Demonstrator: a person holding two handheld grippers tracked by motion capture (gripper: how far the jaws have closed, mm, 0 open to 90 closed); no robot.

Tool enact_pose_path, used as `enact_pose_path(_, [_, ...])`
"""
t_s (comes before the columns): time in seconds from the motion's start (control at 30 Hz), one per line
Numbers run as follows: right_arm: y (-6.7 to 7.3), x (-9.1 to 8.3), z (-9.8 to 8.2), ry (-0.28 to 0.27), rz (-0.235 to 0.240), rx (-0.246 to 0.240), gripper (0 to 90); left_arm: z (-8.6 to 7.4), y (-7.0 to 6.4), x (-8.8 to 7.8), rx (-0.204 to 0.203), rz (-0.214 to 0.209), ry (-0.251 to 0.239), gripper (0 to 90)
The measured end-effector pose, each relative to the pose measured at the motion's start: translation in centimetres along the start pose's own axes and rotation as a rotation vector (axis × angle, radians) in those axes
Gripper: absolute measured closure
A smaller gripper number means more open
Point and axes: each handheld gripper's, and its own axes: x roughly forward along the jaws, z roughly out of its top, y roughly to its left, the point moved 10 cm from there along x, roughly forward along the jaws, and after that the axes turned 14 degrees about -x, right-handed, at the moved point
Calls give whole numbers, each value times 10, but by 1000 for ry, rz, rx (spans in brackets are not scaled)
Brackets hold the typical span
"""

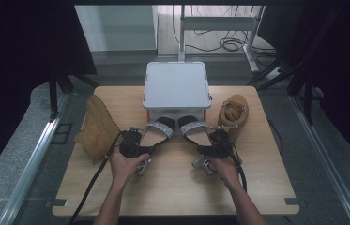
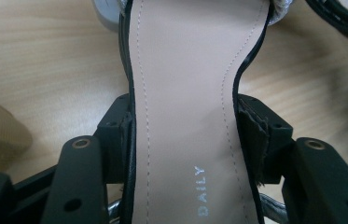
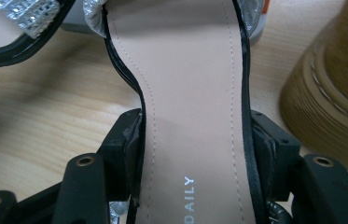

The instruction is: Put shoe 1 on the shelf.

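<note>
Sandals, one pair, black with silver toe straps, are held over the middle of the wooden table [image 1: 172, 187]. The left sandal [image 1: 156, 133] is clamped at its waist between the jaws of the left gripper [image 1: 133, 146]; in the left gripper view the pads are pressed against both edges of the beige insole. The right sandal [image 1: 196, 131] is clamped likewise by the right gripper [image 1: 217, 145]. The toes are angled inward, close together, just before a closed white box [image 1: 177, 84] at the far edge; its contents are hidden. A tan boot [image 1: 98, 129] lies at the left, overhanging that edge, and a second tan boot [image 1: 232, 112] stands at the right. Bare tabletop is left along the near edge.
</note>
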Motion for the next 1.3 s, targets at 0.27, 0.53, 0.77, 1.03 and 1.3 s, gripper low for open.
enact_pose_path(0.27, [1,9,11,-6,0,22,424,6,-2,6,-18,-10,-13,432])
enact_pose_path(0.53, [-4,13,16,-12,-11,52,425,15,4,14,-65,2,-49,432])
enact_pose_path(0.77, [-6,15,24,-24,-21,62,425,22,10,15,-94,11,-68,432])
enact_pose_path(1.03, [-4,24,29,-31,-24,89,425,30,11,19,-113,17,-84,432])
enact_pose_path(1.3, [-5,37,33,-46,-41,145,425,39,8,30,-146,17,-97,432])
